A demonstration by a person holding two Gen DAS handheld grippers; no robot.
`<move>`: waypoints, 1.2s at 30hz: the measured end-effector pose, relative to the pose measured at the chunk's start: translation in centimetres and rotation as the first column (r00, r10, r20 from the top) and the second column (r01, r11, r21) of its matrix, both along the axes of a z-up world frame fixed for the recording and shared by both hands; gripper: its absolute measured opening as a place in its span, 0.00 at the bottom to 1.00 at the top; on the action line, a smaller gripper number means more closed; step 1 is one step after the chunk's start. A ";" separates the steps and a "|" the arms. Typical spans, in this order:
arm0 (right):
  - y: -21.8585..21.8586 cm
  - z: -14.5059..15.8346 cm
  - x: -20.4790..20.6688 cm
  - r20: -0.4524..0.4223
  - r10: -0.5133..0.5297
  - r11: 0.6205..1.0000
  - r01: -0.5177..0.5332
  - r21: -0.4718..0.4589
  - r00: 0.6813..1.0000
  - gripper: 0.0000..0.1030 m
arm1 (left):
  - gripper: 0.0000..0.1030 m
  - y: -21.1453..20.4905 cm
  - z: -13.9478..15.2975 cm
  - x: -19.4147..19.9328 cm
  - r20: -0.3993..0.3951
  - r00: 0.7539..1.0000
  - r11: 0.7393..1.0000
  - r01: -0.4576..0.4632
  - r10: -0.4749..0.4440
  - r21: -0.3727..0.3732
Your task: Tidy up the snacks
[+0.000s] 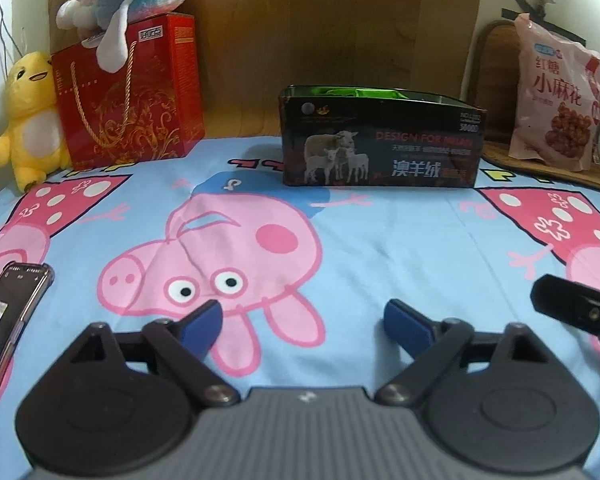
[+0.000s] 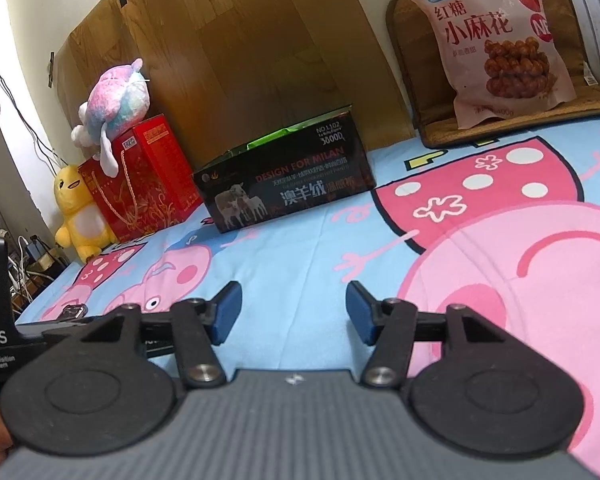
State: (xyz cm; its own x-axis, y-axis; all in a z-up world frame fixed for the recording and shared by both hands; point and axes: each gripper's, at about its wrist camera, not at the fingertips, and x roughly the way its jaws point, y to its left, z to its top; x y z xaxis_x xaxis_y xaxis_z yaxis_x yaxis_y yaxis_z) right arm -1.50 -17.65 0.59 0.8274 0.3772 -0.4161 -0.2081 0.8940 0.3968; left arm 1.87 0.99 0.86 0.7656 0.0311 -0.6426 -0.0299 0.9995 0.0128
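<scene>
Step in hand: judged to be the start; snack bag [image 2: 496,44] untouched, dark box [image 1: 380,140] waiting open-topped.
Left gripper [image 1: 302,326]: fingers spread wide, grasping nothing, low over the bed sheet [image 1: 380,240].
Right gripper [image 2: 294,312]: fingers likewise released and empty, pointed across the bed.
Snack bag, place: propped upright on a brown woven mat [image 2: 500,128] at the far right corner, well apart from both grippers and to the right of the box.
Snack bag, look: pale pink plastic pouch, puffy, red lettering, photo of brown twisted pastries; crinkly and soft, likely to slump when lifted.
Box: dark cardboard with sheep picture, top open, something green inside; seems the likely home for the bag, though not certain.
Doing it well: approach with the right gripper, nearer that corner; pinch the upper sealed edge rather than the puffed middle; lift straight to clear the mat; lower gently into the box.
Risk: bag tipping backward off its lean when nudged.
Bystanders: red gift bag [image 1: 128,100], yellow plush [image 1: 30,120], pastel plush [image 1: 128,4], phone [image 1: 8,312] at left edge; all to be left alone.
</scene>
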 end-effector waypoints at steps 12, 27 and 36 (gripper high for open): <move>0.3 0.1 0.0 0.005 0.008 1.000 -0.008 -0.019 1.000 0.62 | 1.00 0.2 -0.1 0.2 -0.014 0.999 1.000 -0.032 0.031 -0.001; 0.4 0.1 0.0 0.000 -0.015 0.999 0.015 -0.030 1.000 0.65 | 1.00 0.6 -0.1 0.6 -0.030 0.999 1.000 -0.012 0.011 -0.015; 0.5 0.1 -0.3 0.014 -0.024 0.999 0.024 -0.043 1.000 0.66 | 1.00 1.1 0.0 0.1 -0.004 0.999 0.998 -0.049 0.049 -0.029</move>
State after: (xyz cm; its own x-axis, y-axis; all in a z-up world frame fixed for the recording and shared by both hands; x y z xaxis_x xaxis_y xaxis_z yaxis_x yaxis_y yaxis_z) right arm -1.81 -17.15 0.72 0.8415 0.3394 -0.4204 -0.1915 0.9149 0.3554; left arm 1.93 2.13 0.91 0.7614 0.0500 -0.6464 -0.0790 0.9967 -0.0160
